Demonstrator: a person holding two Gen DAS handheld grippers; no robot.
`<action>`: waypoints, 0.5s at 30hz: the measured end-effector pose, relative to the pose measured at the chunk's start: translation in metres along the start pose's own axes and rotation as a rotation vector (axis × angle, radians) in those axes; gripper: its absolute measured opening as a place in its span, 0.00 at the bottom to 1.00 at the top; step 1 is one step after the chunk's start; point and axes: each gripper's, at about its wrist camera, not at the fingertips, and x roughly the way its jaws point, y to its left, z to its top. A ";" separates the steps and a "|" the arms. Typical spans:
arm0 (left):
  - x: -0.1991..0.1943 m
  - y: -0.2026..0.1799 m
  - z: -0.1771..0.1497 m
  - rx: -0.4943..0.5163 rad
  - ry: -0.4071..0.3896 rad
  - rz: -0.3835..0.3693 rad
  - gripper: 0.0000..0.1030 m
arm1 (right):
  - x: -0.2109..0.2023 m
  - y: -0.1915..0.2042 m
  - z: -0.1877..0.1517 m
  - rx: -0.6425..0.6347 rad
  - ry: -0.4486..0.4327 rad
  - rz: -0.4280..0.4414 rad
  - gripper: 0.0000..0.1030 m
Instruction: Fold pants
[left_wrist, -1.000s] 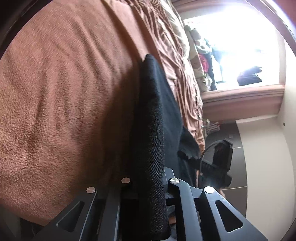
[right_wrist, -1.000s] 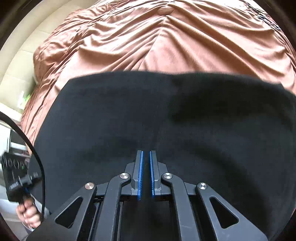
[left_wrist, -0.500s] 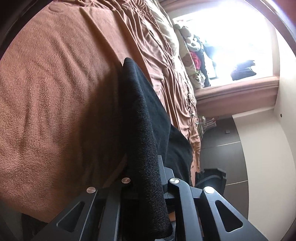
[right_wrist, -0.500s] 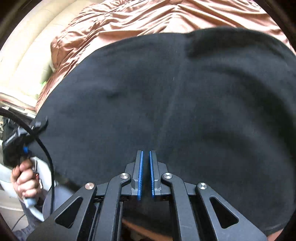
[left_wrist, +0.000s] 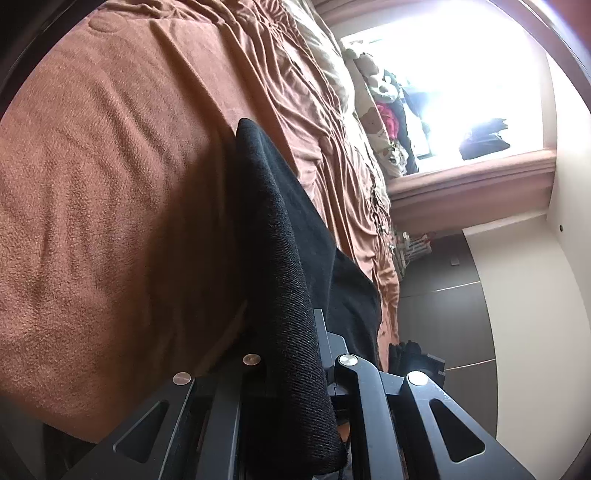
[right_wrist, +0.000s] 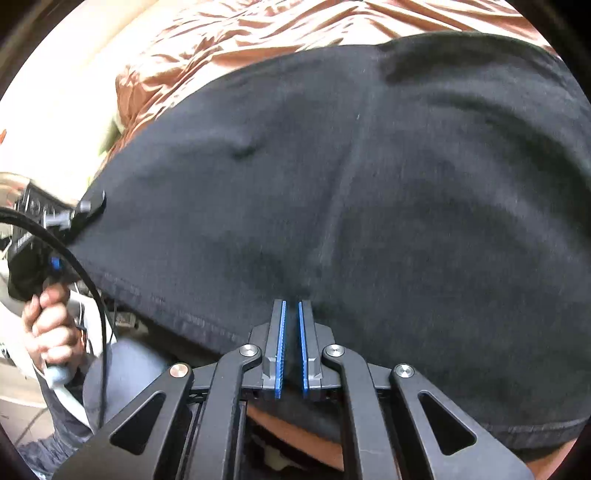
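No text, label, brand, number or sign can be read in either view. In the right wrist view, the dark body of the left gripper (right_wrist: 33, 236) bears faint pale marks that are too small and blurred to make out.

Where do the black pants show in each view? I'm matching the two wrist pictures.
Left wrist: black pants run edge-on up the centre from between the fingers.
Right wrist: black pants fill most of the frame, spread wide.
Shared landmark: brown bedspread.
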 end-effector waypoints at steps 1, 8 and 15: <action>0.000 0.001 0.000 -0.004 0.001 0.001 0.11 | 0.001 -0.002 0.008 0.000 -0.009 -0.007 0.02; -0.003 0.004 -0.001 -0.023 0.005 -0.007 0.11 | 0.009 -0.006 0.041 -0.005 -0.057 -0.075 0.01; -0.004 -0.016 0.001 0.005 0.006 -0.038 0.11 | 0.021 0.001 0.052 -0.006 -0.070 -0.081 0.01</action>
